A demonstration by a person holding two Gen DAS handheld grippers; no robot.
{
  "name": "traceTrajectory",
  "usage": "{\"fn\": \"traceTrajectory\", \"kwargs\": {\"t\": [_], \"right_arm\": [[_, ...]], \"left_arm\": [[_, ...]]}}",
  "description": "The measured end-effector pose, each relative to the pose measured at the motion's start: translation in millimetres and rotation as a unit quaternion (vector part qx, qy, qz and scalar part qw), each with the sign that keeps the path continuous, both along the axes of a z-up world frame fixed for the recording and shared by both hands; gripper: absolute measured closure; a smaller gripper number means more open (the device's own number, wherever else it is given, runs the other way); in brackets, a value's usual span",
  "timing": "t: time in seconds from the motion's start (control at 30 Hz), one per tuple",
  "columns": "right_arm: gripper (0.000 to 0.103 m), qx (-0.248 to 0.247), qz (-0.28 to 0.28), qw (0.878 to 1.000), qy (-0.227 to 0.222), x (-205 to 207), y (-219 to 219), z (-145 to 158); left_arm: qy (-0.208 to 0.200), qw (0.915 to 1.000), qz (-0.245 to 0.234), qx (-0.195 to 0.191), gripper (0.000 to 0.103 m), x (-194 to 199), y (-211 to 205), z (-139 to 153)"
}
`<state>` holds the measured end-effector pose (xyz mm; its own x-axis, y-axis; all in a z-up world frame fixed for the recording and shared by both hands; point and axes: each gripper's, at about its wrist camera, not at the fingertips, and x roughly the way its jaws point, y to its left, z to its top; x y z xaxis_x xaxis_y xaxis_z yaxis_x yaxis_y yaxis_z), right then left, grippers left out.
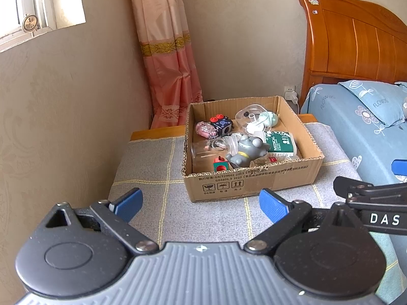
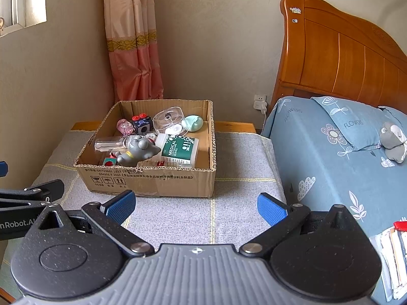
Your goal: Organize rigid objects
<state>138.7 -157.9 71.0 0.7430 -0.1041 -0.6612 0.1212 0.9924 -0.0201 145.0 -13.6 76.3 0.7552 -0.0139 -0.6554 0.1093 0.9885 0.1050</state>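
Facing the filled cardboard box (image 1: 251,150) on the bench (image 1: 208,216): left tongs (image 1: 201,204) and right tongs (image 2: 197,207), both spread wide, empty.

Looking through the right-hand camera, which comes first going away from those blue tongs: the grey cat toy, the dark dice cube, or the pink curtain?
1. Grey cat toy, near the box's front wall.
2. Dark dice cube, by the box's back wall, left side.
3. Pink curtain, in the room's corner behind the box.

The right tongs hang open over the grey cloth.
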Motion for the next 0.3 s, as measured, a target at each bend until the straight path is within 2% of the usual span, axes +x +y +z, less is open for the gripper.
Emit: {"fn": "traceTrajectory", "kwargs": {"t": [0.3], "right_arm": [[0.0, 0.002, 0.001, 1.0, -0.003, -0.4, -0.2, 0.9]], "left_arm": [[0.0, 1.0, 0.0, -0.001, 0.005, -0.3, -0.9, 1.0]]}}
